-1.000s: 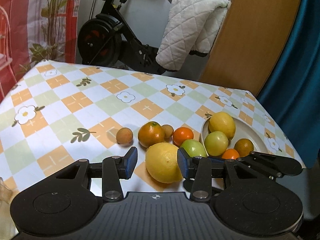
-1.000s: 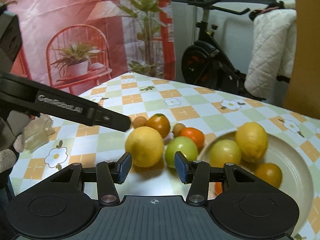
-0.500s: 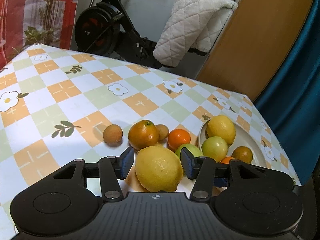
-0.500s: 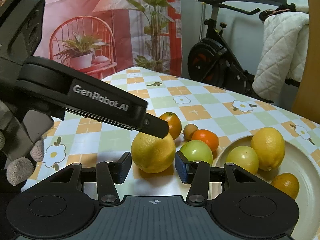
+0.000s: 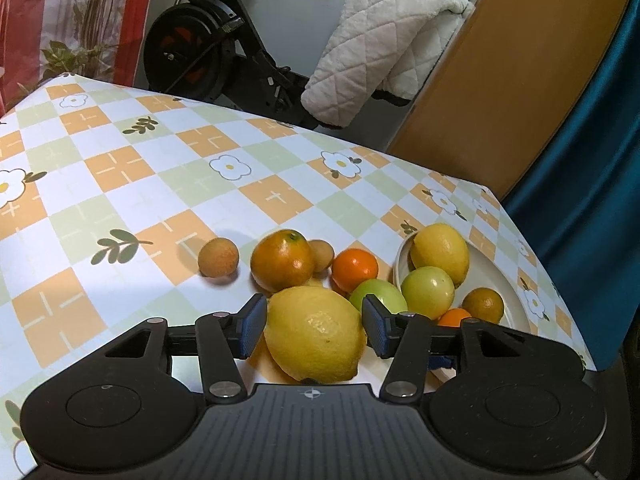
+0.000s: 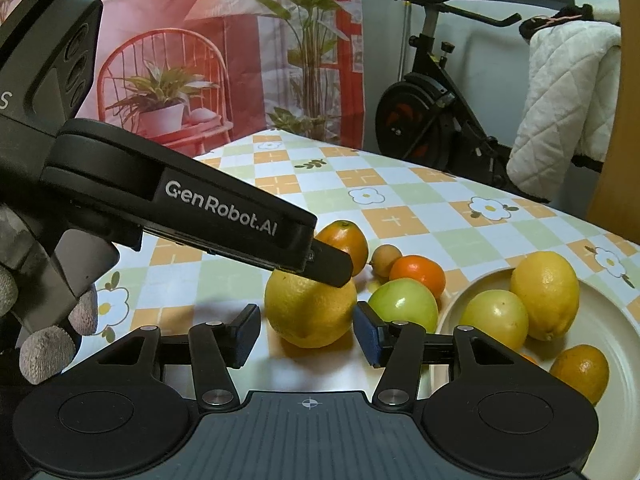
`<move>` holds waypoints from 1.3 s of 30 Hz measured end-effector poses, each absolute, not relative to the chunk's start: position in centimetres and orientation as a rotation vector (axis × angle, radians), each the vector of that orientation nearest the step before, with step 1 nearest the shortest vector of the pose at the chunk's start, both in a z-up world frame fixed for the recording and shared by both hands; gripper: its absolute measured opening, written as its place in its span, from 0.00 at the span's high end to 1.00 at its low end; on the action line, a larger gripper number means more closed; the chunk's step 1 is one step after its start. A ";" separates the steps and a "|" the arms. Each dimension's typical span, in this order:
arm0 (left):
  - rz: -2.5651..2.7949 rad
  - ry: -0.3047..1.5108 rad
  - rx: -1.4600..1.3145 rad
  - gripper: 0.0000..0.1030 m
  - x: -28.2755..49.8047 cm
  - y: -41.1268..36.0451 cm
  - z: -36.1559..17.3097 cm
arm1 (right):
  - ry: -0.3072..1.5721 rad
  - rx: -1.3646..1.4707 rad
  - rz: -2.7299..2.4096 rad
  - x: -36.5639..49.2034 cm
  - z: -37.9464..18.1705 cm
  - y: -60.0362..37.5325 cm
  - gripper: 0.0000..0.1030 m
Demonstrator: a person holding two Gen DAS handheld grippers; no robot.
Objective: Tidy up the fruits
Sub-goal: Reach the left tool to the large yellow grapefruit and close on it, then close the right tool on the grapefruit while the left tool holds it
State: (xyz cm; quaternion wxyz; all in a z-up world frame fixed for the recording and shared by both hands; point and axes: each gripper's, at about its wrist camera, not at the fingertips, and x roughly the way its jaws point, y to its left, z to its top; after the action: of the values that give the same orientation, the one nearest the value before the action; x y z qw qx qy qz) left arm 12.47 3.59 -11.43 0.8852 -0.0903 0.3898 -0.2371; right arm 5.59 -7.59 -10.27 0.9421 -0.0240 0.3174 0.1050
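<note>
A large yellow lemon (image 5: 316,334) lies on the checkered tablecloth between the fingers of my left gripper (image 5: 314,326), which is open around it with small gaps on both sides. In the right wrist view the same lemon (image 6: 310,310) sits just beyond my open, empty right gripper (image 6: 306,332), and the left gripper's finger (image 6: 332,266) reaches over it. A cream plate (image 6: 608,320) at the right holds a lemon (image 6: 546,294), a green fruit (image 6: 494,318) and small oranges. A green fruit (image 6: 402,306), oranges and small brown fruits lie loose beside the plate.
An exercise bike (image 6: 436,108) and a white quilted cover (image 5: 380,44) stand behind the table's far edge. A blue curtain (image 5: 592,152) hangs past the table's right edge. A gloved hand (image 6: 52,340) holds the left gripper at the left.
My left gripper has moved forward so that the lemon now sits deeper between its open fingers. The right gripper has crept a little closer to the lemon. No fruit has moved.
</note>
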 end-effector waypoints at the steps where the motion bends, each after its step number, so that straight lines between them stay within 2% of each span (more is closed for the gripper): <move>1: -0.492 0.807 -0.181 0.47 12.3 3.5 -11.4 | 0.648 -0.049 0.215 5.6 -10.3 -7.6 0.53; 6: -0.487 0.774 -0.140 0.47 11.0 3.4 -11.3 | 0.647 -0.041 0.217 5.2 -10.1 -7.8 0.57; 11: -0.492 0.763 -0.133 0.54 9.7 3.6 -10.8 | 0.657 -0.014 0.222 4.4 -10.0 -8.1 0.58; 17: -0.493 0.762 -0.111 0.54 8.5 3.5 -10.6 | 0.660 0.019 0.241 2.7 -9.9 -8.6 0.64; 31: -0.496 0.777 -0.125 0.54 9.3 3.5 -11.0 | 0.660 -0.041 0.210 4.6 -10.4 -7.9 0.51; 39: -0.505 0.782 -0.148 0.54 9.1 3.6 -11.1 | 0.652 -0.031 0.198 4.5 -10.5 -8.1 0.54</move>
State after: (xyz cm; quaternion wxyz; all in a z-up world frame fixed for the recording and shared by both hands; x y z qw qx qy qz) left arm 9.13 3.61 -11.06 0.8910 -0.0714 0.3766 -0.2432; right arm 4.46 -8.09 -10.49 0.9424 -0.0151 0.3196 0.0970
